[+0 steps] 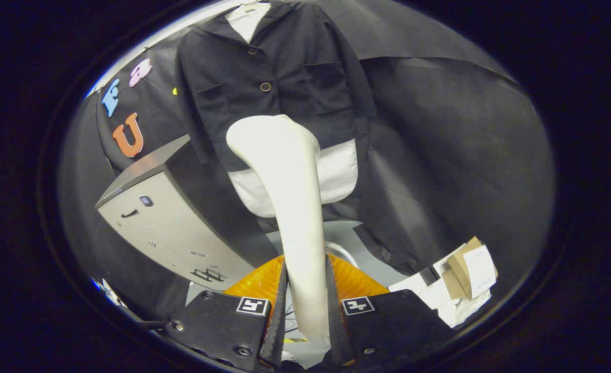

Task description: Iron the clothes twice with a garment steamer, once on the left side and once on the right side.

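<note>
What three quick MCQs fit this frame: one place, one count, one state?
1. The steamer head is:
A. in front of the jacket's lower part
B. on the cabinet
C. beside the boxes

2. Buttons visible on the jacket front:
A. none
B. two
C. five

3. The gripper is:
A. open, holding nothing
B. shut on the steamer
C. shut on a sleeve

Answers: 1 A, its white head overlaps the hem. 2 B, one near the collar, one below. 3 B, both fingers press the handle.

Steamer (289, 181) before hanging jacket (279, 77)
</note>
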{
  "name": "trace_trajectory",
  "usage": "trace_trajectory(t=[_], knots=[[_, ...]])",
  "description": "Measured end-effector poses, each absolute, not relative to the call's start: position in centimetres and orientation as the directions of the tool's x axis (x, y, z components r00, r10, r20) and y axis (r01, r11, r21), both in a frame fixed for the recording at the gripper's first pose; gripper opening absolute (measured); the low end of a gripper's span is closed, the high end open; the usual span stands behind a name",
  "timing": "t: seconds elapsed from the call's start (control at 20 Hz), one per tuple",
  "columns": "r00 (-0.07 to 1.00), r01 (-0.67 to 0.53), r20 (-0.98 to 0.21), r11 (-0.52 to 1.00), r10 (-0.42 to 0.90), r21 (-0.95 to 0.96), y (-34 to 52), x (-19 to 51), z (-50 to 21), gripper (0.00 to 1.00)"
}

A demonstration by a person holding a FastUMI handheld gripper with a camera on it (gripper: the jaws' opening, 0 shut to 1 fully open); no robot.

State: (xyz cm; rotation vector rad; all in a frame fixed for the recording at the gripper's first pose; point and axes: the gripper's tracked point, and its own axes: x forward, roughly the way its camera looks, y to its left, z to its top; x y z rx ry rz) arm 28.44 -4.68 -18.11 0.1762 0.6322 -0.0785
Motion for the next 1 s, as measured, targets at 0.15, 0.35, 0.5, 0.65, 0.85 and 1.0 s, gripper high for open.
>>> trace_trajectory(t=[0.15, 0.35, 0.5, 0.65, 0.85, 1.0], knots=[[0.824, 0.129, -0.566, 0.981, -0.025, 0.144, 0.7, 23.7, -18.3, 0.39], [0.826, 0.068, -0.563, 0.992, 0.006, 0.11, 6.7, 18.5, -17.5, 0.38], [0.841, 0.029, -0.541, 0.997, 0.017, 0.076, 10.5, 16.2, -16.6, 0.39], [0.85, -0.004, -0.527, 0.999, 0.022, 0.034, 12.9, 14.0, -16.1, 0.38], [0.856, -0.055, -0.516, 0.998, 0.029, -0.034, 15.6, 12.6, -15.9, 0.39], [0.852, -0.086, -0.522, 0.995, 0.043, -0.058, 17.7, 11.8, -16.1, 0.38]])
